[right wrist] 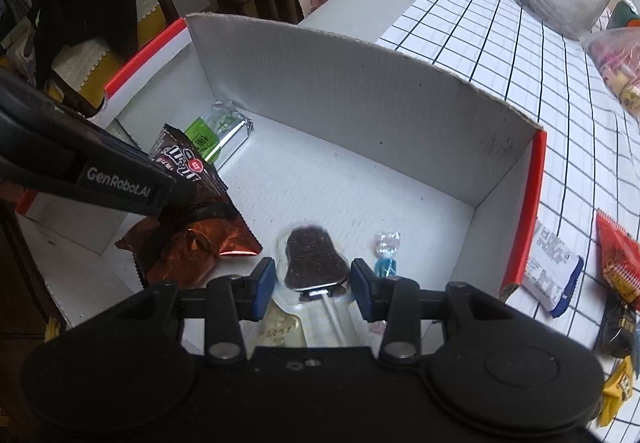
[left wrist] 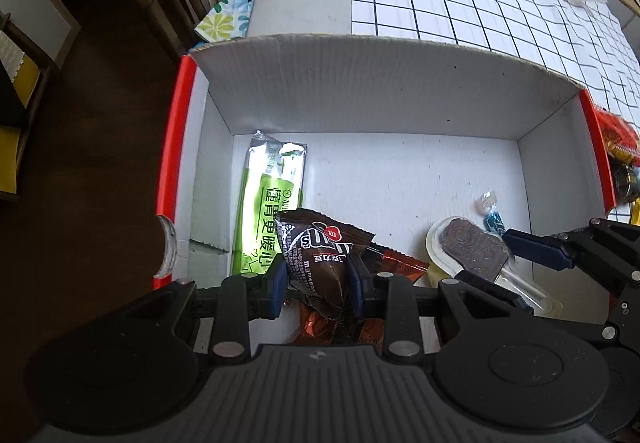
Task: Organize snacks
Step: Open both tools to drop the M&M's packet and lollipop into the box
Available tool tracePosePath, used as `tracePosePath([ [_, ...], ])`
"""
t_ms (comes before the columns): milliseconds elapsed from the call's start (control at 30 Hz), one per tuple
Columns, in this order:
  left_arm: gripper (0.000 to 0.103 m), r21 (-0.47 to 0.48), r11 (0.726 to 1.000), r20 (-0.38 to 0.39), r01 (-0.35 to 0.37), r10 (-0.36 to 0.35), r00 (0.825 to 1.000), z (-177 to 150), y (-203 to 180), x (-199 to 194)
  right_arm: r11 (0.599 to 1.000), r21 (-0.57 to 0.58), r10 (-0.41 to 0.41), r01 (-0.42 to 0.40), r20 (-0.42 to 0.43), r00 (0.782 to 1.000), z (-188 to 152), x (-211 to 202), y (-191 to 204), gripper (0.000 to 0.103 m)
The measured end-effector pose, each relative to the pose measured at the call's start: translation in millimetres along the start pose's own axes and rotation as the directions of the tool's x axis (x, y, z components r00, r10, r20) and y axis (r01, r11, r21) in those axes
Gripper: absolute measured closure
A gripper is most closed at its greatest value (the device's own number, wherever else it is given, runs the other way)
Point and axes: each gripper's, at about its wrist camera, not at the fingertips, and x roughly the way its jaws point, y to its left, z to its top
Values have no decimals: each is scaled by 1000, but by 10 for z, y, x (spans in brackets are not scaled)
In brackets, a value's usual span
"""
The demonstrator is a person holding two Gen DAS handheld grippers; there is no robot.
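Snacks in the white cardboard box [left wrist: 360,91] number five by our count: one green packet [left wrist: 268,203], one brown M&M's bag [left wrist: 320,263], one copper-brown wrapper [right wrist: 192,243] beneath it, one chocolate lollipop [right wrist: 314,259] and one small blue candy [right wrist: 386,263]. Our left gripper [left wrist: 318,283] reaches in level over the near edge, fingers pinching the M&M's bag. Our right gripper [right wrist: 313,283] holds its fingers spread either side of the lollipop, not touching it.

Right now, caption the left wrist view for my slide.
Left gripper pinches a brown M&M's bag inside the white box beside a green packet.
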Motion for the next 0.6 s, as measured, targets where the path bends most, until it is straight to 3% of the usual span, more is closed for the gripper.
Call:
tracePosePath([
  [433,71,-12,1000,43,16,-15,999,-85,36,-131,997,46,60,-63,73,996,-88,-342,-89,54],
  [533,57,-13,999,77,32,-31,997,-119,34,-236,995,59,69,-75,101,993,-119,-462,-122,53],
  [600,55,-12,999,103,45,-44,994,-151,27,-311,994,69,72,-81,120,990,-140,-544,-151,52],
])
